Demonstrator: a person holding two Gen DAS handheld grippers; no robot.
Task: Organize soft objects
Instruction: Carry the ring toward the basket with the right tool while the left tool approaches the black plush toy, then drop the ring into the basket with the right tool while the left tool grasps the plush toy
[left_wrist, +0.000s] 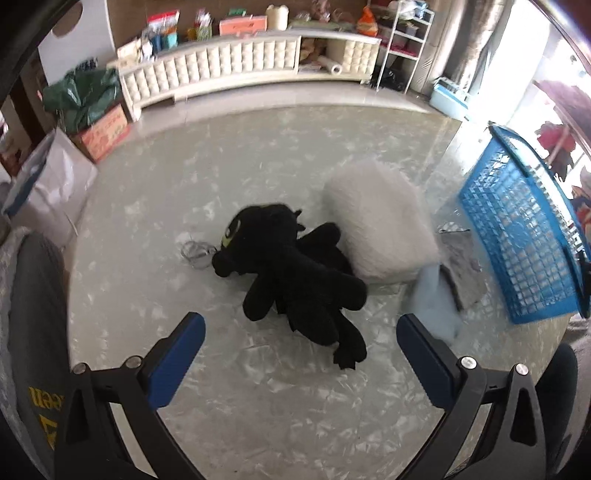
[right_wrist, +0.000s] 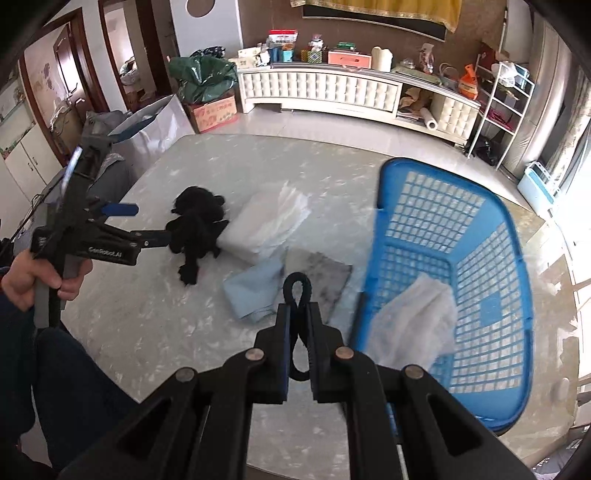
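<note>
White lettering reading "GenRobot.AI" runs along the black side of the left gripper (right_wrist: 151, 223) in the right wrist view. In the left wrist view, yellow letters stand on a dark garment (left_wrist: 37, 369) at the left edge; they appear turned over, and only a fragment like "een" can be made out, with a larger yellow character below it that cannot be read. The cardboard box (right_wrist: 216, 112) on the floor by the white cabinet carries red printed characters, too small and blurred to read in either view
</note>
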